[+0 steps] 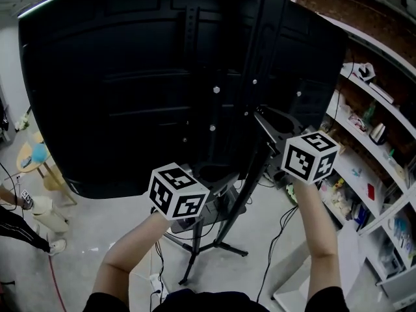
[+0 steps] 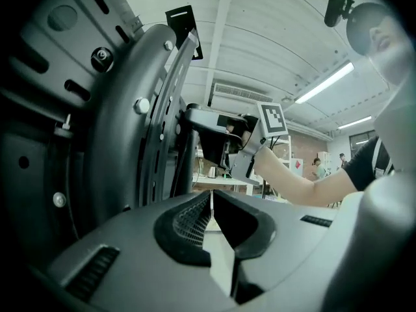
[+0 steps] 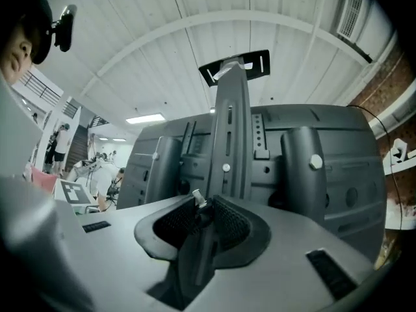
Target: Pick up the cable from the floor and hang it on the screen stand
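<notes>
The big black screen [image 1: 130, 90] fills the head view, seen from the back, and its stand column [image 1: 263, 57] runs up the middle. My right gripper [image 3: 203, 203] is shut on a thin black cable [image 3: 195, 246], whose small pale tip pokes out above the pads. That gripper [image 1: 270, 125] sits right at the column, by the mounting bracket [image 3: 234, 67]. Lower and to the left, my left gripper [image 1: 195, 177] is near the stand. Its jaws [image 2: 211, 197] are shut with nothing between them, and it looks past the curved bracket [image 2: 130, 109] at the right gripper.
The stand's tripod legs [image 1: 208, 242] spread on the grey floor, with loose cables [image 1: 279, 229] and a power strip [image 1: 156, 283] beside them. White shelves [image 1: 374, 174] full of small items line the right. At far left are a small round table [image 1: 32, 156] and a person's legs [image 1: 29, 229].
</notes>
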`<control>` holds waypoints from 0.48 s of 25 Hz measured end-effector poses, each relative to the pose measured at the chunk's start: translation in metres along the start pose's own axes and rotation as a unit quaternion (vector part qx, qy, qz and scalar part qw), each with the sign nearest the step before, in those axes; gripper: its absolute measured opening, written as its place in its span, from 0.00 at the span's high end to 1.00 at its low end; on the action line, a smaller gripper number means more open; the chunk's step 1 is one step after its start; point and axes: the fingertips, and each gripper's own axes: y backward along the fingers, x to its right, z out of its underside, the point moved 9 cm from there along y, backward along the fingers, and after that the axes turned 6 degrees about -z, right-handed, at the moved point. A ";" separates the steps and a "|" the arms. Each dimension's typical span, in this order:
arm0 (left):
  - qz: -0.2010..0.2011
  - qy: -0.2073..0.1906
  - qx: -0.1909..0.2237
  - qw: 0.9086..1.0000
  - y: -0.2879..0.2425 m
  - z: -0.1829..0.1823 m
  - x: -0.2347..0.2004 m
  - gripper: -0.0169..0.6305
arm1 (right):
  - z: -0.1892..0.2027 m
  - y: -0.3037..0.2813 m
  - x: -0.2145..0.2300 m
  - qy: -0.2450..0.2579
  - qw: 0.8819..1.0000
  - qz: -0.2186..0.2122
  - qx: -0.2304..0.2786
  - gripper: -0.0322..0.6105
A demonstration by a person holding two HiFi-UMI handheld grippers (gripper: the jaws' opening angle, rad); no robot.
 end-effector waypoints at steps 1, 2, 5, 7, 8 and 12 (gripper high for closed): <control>0.006 -0.004 0.001 1.000 0.000 -0.007 0.001 0.94 | -0.008 -0.003 0.000 0.004 1.000 -0.004 0.001 0.79; 0.011 -0.008 0.001 1.000 -0.001 -0.013 0.001 0.94 | -0.015 -0.006 0.000 0.010 1.000 -0.007 0.002 0.79; 0.025 -0.010 0.005 1.000 -0.003 -0.034 0.000 0.94 | -0.035 -0.016 0.003 0.020 1.000 -0.013 0.006 0.79; 0.035 -0.008 0.011 0.999 -0.004 -0.050 -0.003 0.94 | -0.049 -0.023 0.004 0.029 0.999 -0.016 0.010 0.79; 0.038 -0.009 0.014 0.999 -0.004 -0.059 -0.005 0.94 | -0.055 -0.027 0.005 0.036 0.999 -0.017 0.011 0.79; 0.049 -0.016 0.026 0.998 -0.005 -0.089 -0.011 0.94 | -0.075 -0.039 0.008 0.051 0.998 -0.029 0.018 0.79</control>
